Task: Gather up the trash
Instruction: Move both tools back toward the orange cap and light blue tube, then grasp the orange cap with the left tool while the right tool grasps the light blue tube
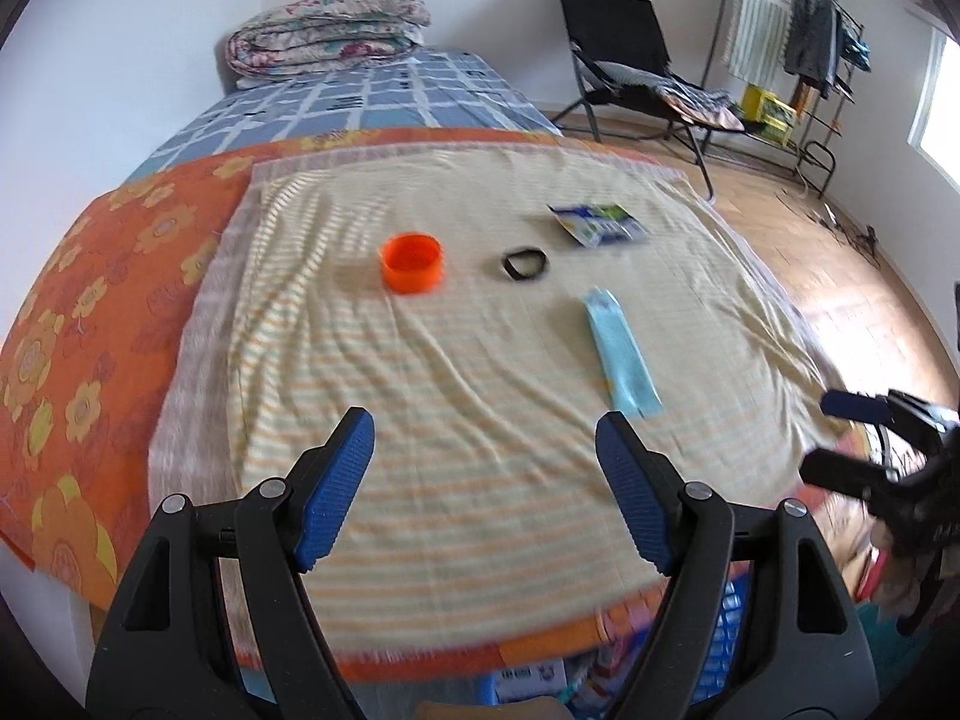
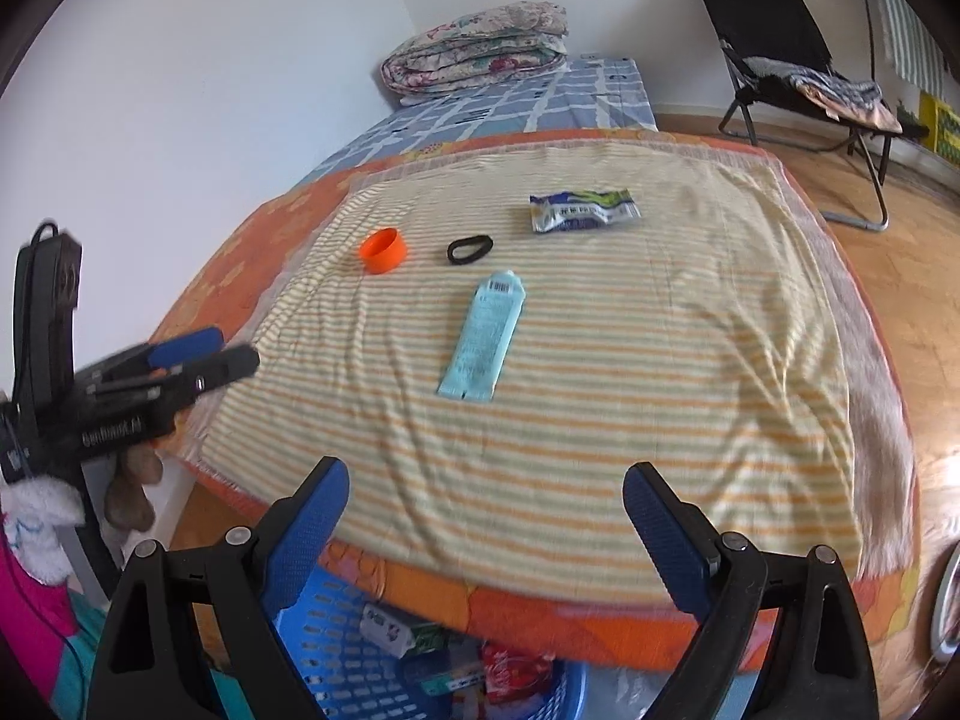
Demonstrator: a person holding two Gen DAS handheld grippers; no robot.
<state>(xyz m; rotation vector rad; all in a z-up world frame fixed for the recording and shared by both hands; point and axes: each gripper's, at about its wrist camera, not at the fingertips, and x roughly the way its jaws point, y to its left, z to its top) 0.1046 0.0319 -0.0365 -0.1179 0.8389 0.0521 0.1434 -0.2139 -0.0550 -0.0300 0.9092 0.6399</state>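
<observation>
On the striped towel [image 1: 456, 384] [image 2: 600, 372] on the bed lie a light-blue wrapper [image 1: 624, 357] [image 2: 483, 344], a blue-green-white snack packet [image 1: 597, 223] [image 2: 583, 210], an orange cap [image 1: 413, 261] [image 2: 383, 249] and a black hair band [image 1: 525, 264] [image 2: 470, 249]. My left gripper [image 1: 486, 480] is open and empty over the towel's near edge, also seen in the right wrist view [image 2: 222, 354]. My right gripper [image 2: 486, 528] is open and empty, also seen at right in the left wrist view [image 1: 834, 438]. A blue basket [image 2: 336, 642] with trash inside stands on the floor below the bed's edge.
A folded floral quilt [image 1: 327, 30] [image 2: 480, 48] lies at the bed's far end. A black folding chair [image 1: 630, 60] [image 2: 798, 60] and a clothes rack [image 1: 804, 42] stand on the wooden floor to the right. A white wall runs along the left.
</observation>
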